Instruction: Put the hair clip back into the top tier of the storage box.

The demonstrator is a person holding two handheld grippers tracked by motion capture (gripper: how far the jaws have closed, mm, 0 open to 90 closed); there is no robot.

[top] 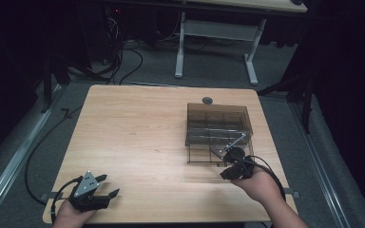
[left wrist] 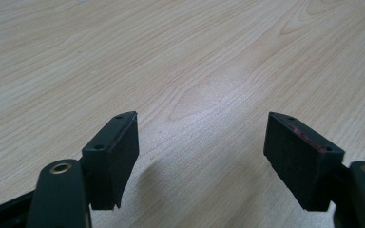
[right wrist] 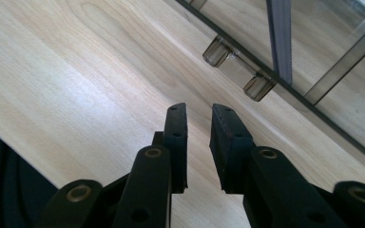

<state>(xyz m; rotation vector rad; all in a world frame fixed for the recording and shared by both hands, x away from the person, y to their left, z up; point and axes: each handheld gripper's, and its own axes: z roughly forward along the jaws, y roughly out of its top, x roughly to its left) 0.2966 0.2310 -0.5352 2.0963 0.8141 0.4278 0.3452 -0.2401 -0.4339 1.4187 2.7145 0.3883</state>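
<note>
A smoky see-through box (top: 218, 121) with inner compartments stands on the right half of the wooden table (top: 138, 133). Its front panel (top: 204, 154) lies flat toward me. My right gripper (top: 224, 174) is just in front of that panel; in the right gripper view its jaws (right wrist: 198, 110) stand a narrow gap apart with nothing between them. The panel's small clear handle (right wrist: 237, 71) is a little beyond the tips. My left gripper (top: 111, 184) rests at the table's front left, and its jaws (left wrist: 202, 116) are wide open over bare wood.
A small dark round disc (top: 207, 100) lies behind the box. A pale grey bar (top: 235, 142) slants across the lowered panel. Beyond the table stand a white desk frame (top: 216, 47) and cables on the floor.
</note>
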